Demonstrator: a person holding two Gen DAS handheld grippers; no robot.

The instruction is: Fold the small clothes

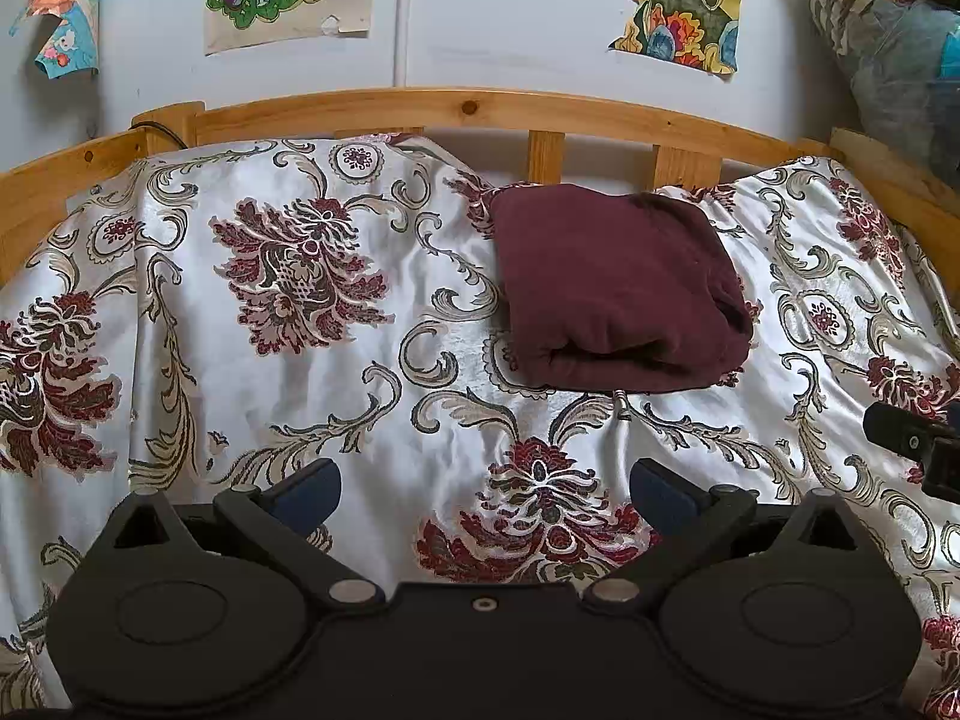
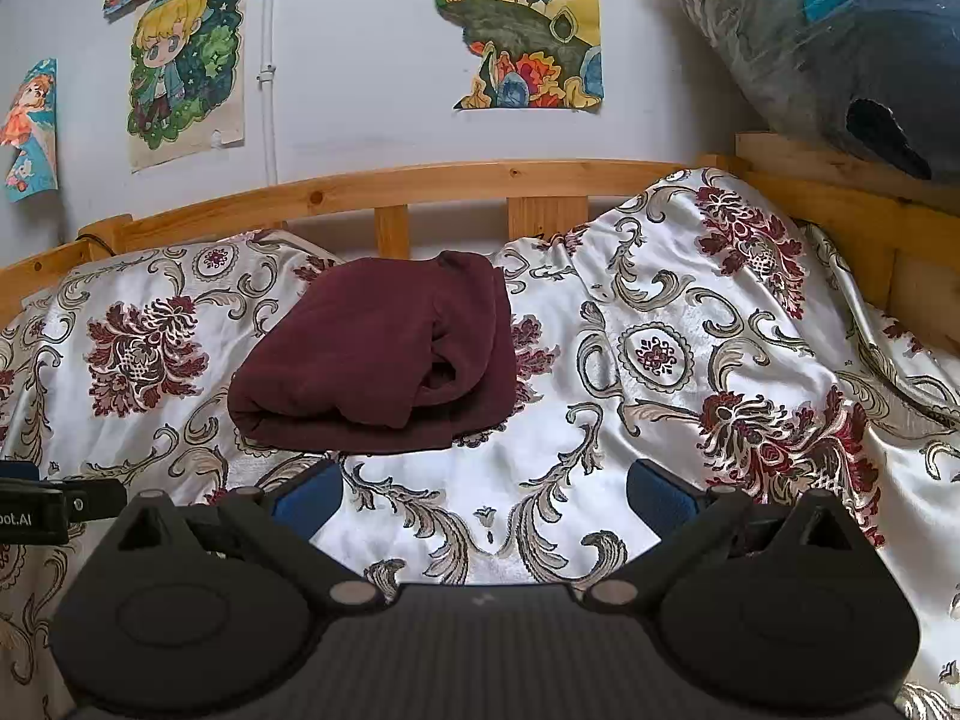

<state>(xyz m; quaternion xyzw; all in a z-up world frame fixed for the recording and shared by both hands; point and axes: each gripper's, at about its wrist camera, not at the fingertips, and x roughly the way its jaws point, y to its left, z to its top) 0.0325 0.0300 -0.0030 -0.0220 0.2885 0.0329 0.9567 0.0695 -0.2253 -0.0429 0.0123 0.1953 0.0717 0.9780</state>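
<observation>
A dark maroon garment (image 1: 612,288) lies folded into a thick bundle on the floral bedspread (image 1: 312,360), near the far wooden rail. It also shows in the right wrist view (image 2: 384,360), left of centre. My left gripper (image 1: 486,495) is open and empty, held low over the bedspread, well short of the garment. My right gripper (image 2: 485,495) is open and empty too, just in front of the garment's near edge. The right gripper's body (image 1: 918,438) shows at the right edge of the left wrist view, and the left gripper's body (image 2: 36,510) at the left edge of the right wrist view.
A wooden bed rail (image 1: 468,111) runs along the far side, with a side rail (image 2: 840,204) at the right. Drawings (image 2: 522,24) hang on the wall. A plastic-wrapped bundle (image 2: 840,48) sits at the upper right. The bedspread bunches up high on the right (image 2: 720,276).
</observation>
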